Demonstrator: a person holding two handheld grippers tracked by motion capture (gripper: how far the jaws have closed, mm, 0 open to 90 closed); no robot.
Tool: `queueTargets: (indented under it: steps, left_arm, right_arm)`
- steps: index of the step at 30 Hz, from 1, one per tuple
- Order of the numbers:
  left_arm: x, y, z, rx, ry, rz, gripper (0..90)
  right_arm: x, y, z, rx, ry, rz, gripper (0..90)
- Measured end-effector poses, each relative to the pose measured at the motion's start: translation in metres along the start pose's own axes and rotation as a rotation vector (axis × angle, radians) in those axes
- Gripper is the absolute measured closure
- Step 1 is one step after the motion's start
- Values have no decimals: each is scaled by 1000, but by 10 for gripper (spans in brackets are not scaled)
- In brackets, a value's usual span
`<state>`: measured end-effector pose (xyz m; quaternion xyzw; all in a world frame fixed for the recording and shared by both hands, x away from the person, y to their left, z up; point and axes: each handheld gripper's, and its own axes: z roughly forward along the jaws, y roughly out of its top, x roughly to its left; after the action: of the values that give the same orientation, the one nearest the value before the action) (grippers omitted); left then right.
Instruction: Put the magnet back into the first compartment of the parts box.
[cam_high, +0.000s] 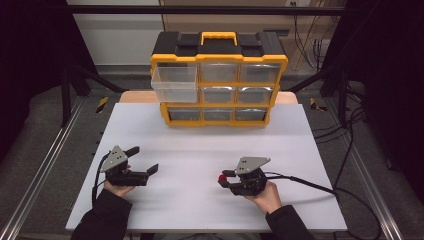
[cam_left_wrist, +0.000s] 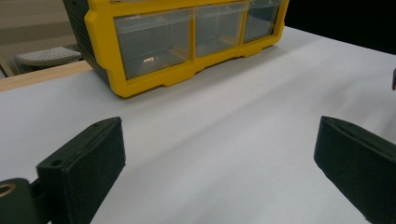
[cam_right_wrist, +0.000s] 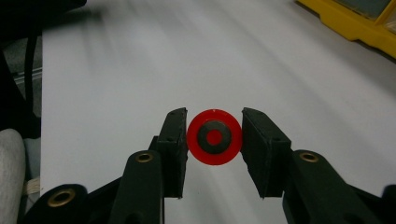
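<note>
Two grippers sit low over the white table (cam_high: 200, 150), one in each of my hands. The left gripper (cam_high: 141, 160) is at about 8 o'clock on the board in the high view, its jaws spread wide with bare table between them; in the left gripper view its pads (cam_left_wrist: 84, 163) stand far apart at either edge of the picture. The right gripper (cam_high: 223, 179) is at about 5 o'clock, pointing toward 9 o'clock, and its jaws are closed onto a red disc (cam_right_wrist: 214, 137). In the right gripper view the disc sits squarely between the two pads, touching both, its flat face toward the camera: a red ring, a dark grey band, a red centre. In the high view the disc (cam_high: 221, 177) is a small red spot at the gripper's tip, well apart from the left gripper. I cannot tell whether it rests on the table or is held just above it.

At 12 o'clock stands a yellow organiser (cam_high: 219, 80) with a black top and a yellow handle, with three rows of three clear drawers. The top-left drawer (cam_high: 174, 82) is pulled out toward me, standing proud of the frame; the others are pushed in. The left gripper view looks at the bottom row (cam_left_wrist: 187, 35) from the side. Cables (cam_high: 310, 185) trail off the table toward 4 o'clock.
</note>
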<state>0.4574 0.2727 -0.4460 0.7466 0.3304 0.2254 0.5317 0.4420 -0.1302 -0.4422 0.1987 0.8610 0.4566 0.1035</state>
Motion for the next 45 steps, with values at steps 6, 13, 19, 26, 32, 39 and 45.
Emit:
queueTargets:
  steps: [6, 13, 19, 26, 32, 39, 45]
  left_arm:
    - [0, 0, 0, -1, 1, 0, 15]
    - [0, 0, 0, -2, 0, -1, 15]
    - [0, 0, 0, -1, 0, 1, 15]
    - [0, 0, 0, -3, -1, 1, 15]
    - [-1, 0, 0, -3, -3, 3, 15]
    - [-1, 0, 0, -2, -3, 3, 15]
    - [-1, 0, 0, -1, -4, 4, 15]
  right_arm:
    - [-2, 3, -5, -17, -8, 0, 614]
    - [-6, 8, -12, -42, -16, 7, 615]
    - [-7, 17, -20, -68, -30, -3, 615]
    - [-7, 31, -25, -95, -41, -20, 614]
    - [-7, 39, -26, -108, -44, -26, 615]
    - [-7, 46, -29, -116, -52, -41, 615]
    - [-9, 54, -33, -134, -61, -45, 614]
